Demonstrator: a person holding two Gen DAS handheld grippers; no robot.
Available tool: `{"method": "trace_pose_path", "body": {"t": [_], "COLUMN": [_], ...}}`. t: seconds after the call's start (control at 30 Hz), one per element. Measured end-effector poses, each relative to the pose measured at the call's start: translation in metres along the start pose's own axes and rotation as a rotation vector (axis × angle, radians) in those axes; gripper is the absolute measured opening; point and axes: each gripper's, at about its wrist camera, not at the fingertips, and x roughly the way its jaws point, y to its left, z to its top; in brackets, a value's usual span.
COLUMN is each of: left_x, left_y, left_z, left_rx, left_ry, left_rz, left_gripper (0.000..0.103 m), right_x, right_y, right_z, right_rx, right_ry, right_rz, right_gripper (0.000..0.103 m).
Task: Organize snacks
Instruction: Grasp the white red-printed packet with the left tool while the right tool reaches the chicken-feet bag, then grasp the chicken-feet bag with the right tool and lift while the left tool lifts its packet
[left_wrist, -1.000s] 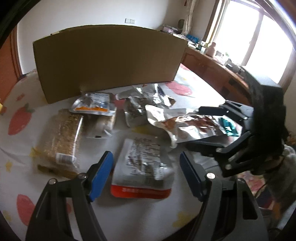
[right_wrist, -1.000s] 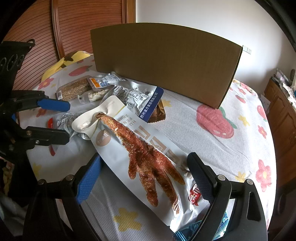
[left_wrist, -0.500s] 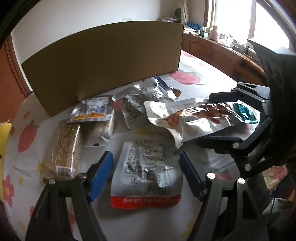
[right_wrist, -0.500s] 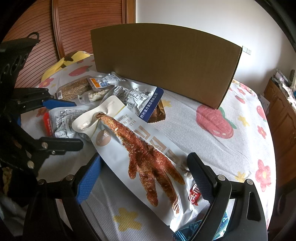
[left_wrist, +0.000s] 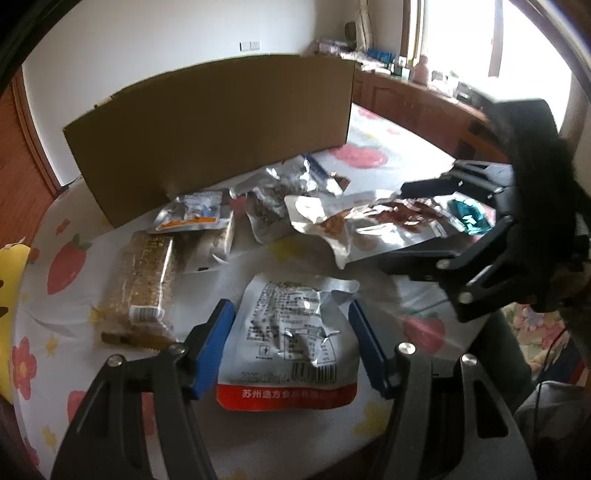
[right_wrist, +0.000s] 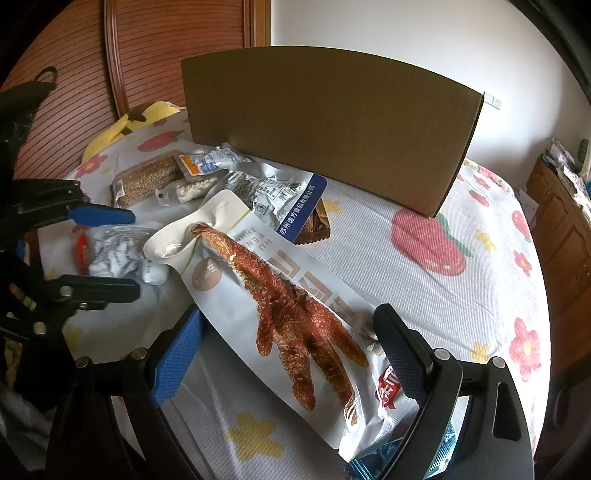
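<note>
Left tongs (left_wrist: 291, 343) closing around a silver pouch with a red bottom band (left_wrist: 291, 339); pouch sits between the blue pads (left_wrist: 212, 347), pads not yet pressing it, pouch flat on the cloth. Right tongs (right_wrist: 286, 354) spread wide over a long white chicken-foot snack bag (right_wrist: 273, 295), bag between the fingers, no contact visible. Both tongs point down at the surface.

Surface is a fruit-and-flower print bedcover (right_wrist: 461, 295). Left of the red-band pouch: a grain bar pack (left_wrist: 144, 273). Farther off, near the box: small silver sachet with orange stripe (left_wrist: 192, 212), a crumpled silver bag (left_wrist: 269, 206), a blue-edged silver bag (right_wrist: 280, 199). Teal wrapper (right_wrist: 384, 454) just beside the right tongs' near finger. Upright cardboard box (right_wrist: 325, 122) at the far side, the snacks heaped in front of it. Yellow plush item (right_wrist: 129, 123) far left.
</note>
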Motion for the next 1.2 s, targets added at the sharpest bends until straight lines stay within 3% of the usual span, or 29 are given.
{"method": "trace_pose_path", "body": {"t": [0.33, 0.77, 0.9, 1.0, 1.2], "left_x": [-0.022, -0.015, -0.014, -0.015, -0.017], "left_y": [0.015, 0.027, 0.028, 0.028, 0.029], "left_z": [0.000, -0.005, -0.005, -0.005, -0.005], "left_rx": [-0.068, -0.133, -0.136, -0.139, -0.140], "left_ry": [-0.075, -0.076, -0.071, -0.075, -0.084], "left_rz": [-0.016, -0.039, -0.040, -0.042, -0.040], "left_gripper": [0.063, 0.063, 0.063, 0.063, 0.063], "right_x": [0.008, 0.024, 0.015, 0.010, -0.003], "right_y": [0.000, -0.011, -0.006, -0.003, -0.009], "right_z": [0.016, 0.032, 0.028, 0.026, 0.021], "right_rx": [-0.043, -0.072, -0.090, -0.103, -0.088], "right_ry": [0.063, 0.084, 0.064, 0.045, 0.021], "right_rz": [0.005, 0.054, 0.037, -0.022, -0.039], "right_gripper": [0.093, 0.092, 0.069, 0.053, 0.044]}}
